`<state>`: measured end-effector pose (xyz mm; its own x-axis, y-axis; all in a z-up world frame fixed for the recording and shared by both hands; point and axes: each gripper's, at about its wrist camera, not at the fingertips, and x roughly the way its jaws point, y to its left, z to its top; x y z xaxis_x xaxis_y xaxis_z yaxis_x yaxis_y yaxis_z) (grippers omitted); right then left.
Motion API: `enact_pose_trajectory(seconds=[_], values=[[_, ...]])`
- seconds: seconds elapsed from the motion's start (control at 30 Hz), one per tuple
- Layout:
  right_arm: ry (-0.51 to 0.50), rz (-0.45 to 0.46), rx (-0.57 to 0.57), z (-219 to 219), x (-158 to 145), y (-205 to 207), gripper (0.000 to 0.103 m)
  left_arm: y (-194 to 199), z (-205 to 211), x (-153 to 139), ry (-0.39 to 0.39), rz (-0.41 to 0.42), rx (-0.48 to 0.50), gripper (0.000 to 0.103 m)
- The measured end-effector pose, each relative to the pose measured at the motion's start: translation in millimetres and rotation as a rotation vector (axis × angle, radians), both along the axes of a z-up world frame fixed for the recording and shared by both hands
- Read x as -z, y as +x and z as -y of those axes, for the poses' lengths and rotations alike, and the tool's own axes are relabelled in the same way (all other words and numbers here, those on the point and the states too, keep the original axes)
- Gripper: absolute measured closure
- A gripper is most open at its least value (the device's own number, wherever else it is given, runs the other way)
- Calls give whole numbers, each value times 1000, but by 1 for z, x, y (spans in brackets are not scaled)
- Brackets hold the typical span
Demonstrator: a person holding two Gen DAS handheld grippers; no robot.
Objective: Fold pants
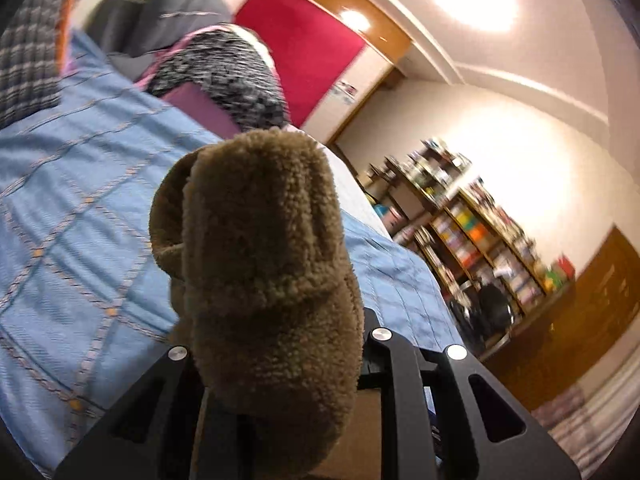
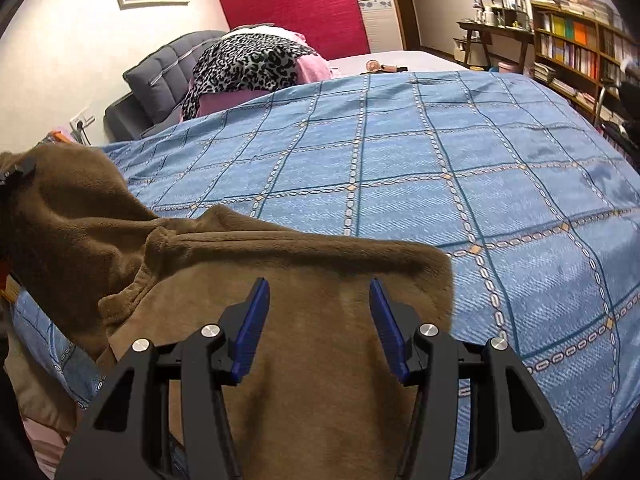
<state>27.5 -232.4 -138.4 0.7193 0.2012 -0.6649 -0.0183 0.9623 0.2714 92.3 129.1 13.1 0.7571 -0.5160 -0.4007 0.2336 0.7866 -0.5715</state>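
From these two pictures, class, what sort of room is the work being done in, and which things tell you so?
Most likely a home bedroom: a bed under a blue checked bedspread, a padded grey headboard with bedding heaped against it, and a full bookshelf along the far wall.

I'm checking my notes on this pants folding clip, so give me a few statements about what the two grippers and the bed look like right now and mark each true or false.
1. The left gripper is shut on the brown fleece pants. True.
2. The right gripper is clamped on the pants. False: its jaws stand open above the fabric.
3. The bedspread is plain red. False: it is blue with a grid pattern.
4. A leopard-print cloth lies near the headboard. True.
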Motion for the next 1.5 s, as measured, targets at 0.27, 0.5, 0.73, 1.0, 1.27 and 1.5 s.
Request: enact_pose_trajectory(seconds=[0.27, 0.5, 0.73, 1.0, 1.27, 1.5], values=[[54, 6, 67, 36, 8, -16, 50, -13, 111, 3, 163, 11, 141, 85], [95, 3, 118, 64, 17, -30, 50, -21, 185, 32, 315, -8, 235, 84], [122, 0, 150, 79, 23, -37, 50, -24, 224, 68, 444, -44, 319, 84], [134, 2, 151, 82, 23, -44, 50, -40, 253, 101, 560, -39, 479, 70], [188, 12, 113, 80, 18, -47, 50, -61, 265, 103, 534, -30, 646, 55], [342, 43, -3, 77, 5, -57, 50, -62, 250, 85, 473, -27, 633, 52]])
